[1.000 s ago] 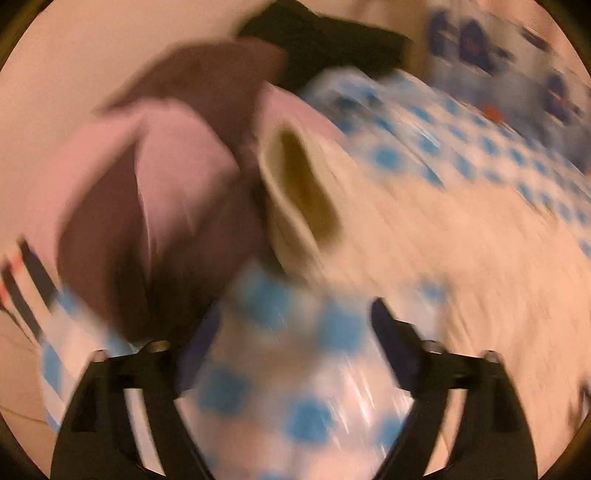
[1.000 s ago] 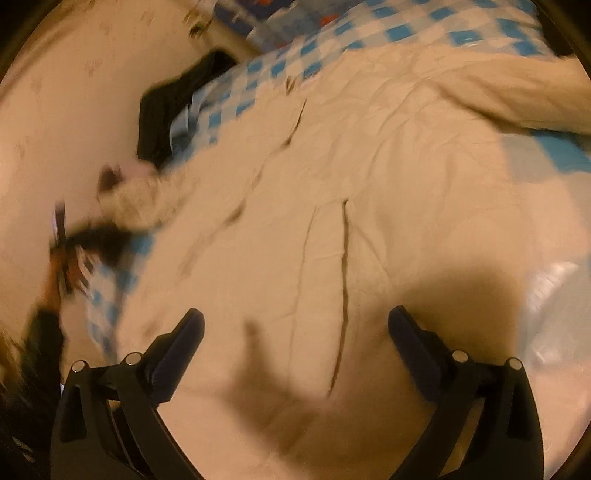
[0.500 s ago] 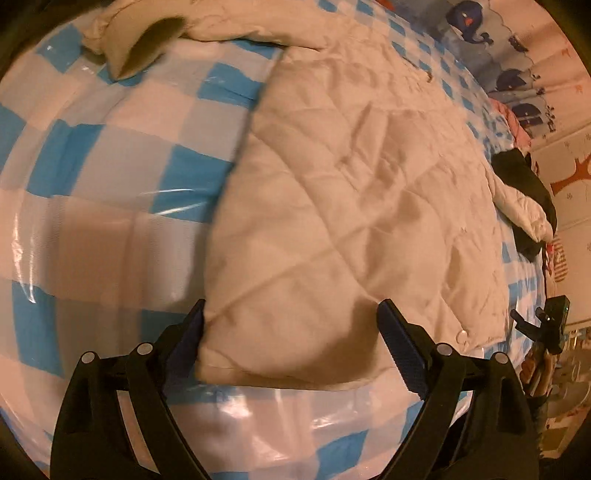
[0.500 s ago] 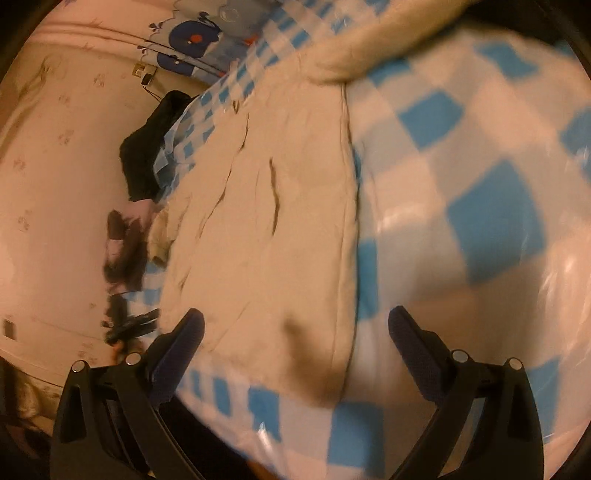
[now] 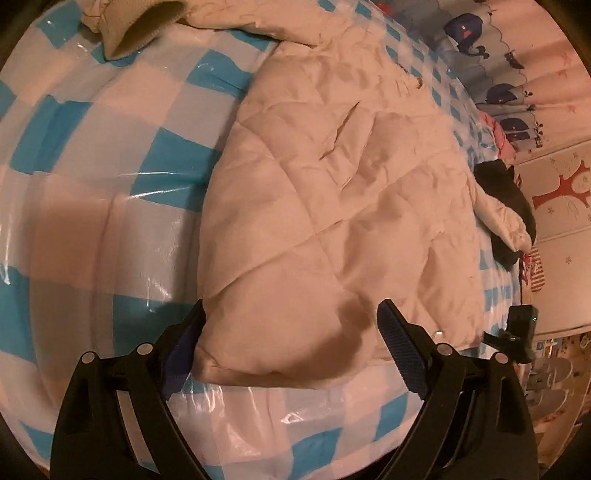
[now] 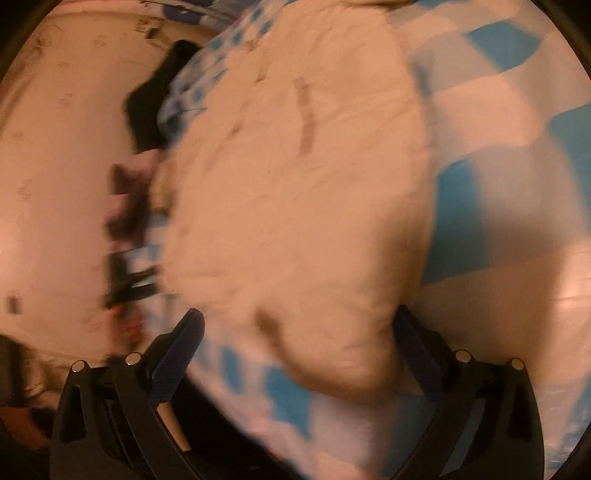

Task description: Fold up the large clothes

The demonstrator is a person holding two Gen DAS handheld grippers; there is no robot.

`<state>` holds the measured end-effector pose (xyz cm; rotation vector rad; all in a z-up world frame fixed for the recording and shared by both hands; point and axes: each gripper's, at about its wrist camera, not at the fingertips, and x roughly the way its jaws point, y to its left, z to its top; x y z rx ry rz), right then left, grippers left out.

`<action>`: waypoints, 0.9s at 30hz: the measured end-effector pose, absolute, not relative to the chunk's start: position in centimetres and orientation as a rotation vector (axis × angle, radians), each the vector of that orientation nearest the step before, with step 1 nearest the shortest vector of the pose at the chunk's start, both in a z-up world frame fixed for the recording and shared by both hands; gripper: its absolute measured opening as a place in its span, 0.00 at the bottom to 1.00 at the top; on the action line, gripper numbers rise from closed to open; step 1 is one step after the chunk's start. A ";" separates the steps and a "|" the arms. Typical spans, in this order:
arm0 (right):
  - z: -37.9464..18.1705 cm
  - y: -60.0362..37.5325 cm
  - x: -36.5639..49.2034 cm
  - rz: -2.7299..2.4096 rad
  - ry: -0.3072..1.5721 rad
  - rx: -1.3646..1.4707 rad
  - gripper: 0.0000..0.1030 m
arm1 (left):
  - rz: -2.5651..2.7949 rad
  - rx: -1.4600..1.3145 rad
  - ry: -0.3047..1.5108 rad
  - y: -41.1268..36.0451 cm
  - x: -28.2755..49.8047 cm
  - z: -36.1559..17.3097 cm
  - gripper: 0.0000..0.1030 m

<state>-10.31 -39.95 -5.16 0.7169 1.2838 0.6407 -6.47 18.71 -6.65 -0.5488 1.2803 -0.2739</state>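
Observation:
A cream quilted jacket lies spread on a table with a blue and white checked cover. Its ribbed cuff shows at the top left. My left gripper is open, its fingers either side of the jacket's near hem corner. In the blurred right wrist view the jacket fills the middle, and my right gripper is open around the other hem corner.
A dark garment lies at the table's far end, also in the right wrist view. A small black camera on a stand is at the right edge. A whale-print curtain hangs behind.
Both grippers have swung from the jacket's upper part down to its hem. Each now frames a hem corner more closely. Both stay open.

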 end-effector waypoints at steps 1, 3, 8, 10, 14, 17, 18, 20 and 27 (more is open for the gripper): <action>-5.1 -39.7 -10.1 0.638 1.285 0.714 0.94 | -0.297 -0.571 1.268 18.6 -6.5 -6.6 0.76; -5.4 -39.2 -9.5 0.609 1.292 0.687 0.94 | -0.306 -0.598 1.260 18.7 -6.6 -6.7 0.51; -5.1 -39.1 -9.2 0.573 1.234 0.694 0.20 | -0.291 -0.568 1.249 19.4 -7.2 -6.4 0.14; -5.5 -38.9 -9.4 0.581 1.229 0.693 0.16 | -0.287 -0.559 1.240 19.6 -7.4 -6.1 0.12; -3.1 -40.2 -10.0 0.637 1.085 0.808 0.13 | -0.305 -0.566 1.176 19.8 -8.9 -3.1 0.10; 0.8 -42.0 -11.1 0.681 0.972 0.826 0.13 | -0.346 -0.550 1.117 19.0 -10.6 1.1 0.10; 2.1 -42.6 -11.6 0.692 0.943 0.824 0.12 | -0.361 -0.537 1.101 18.7 -11.4 2.7 0.10; 4.3 -43.6 -13.0 0.710 0.901 0.815 0.12 | -0.384 -0.508 1.085 18.2 -13.2 5.0 0.10; 6.1 -45.8 -20.4 0.739 0.992 0.649 0.13 | -0.470 -0.312 1.221 15.6 -22.6 6.3 0.16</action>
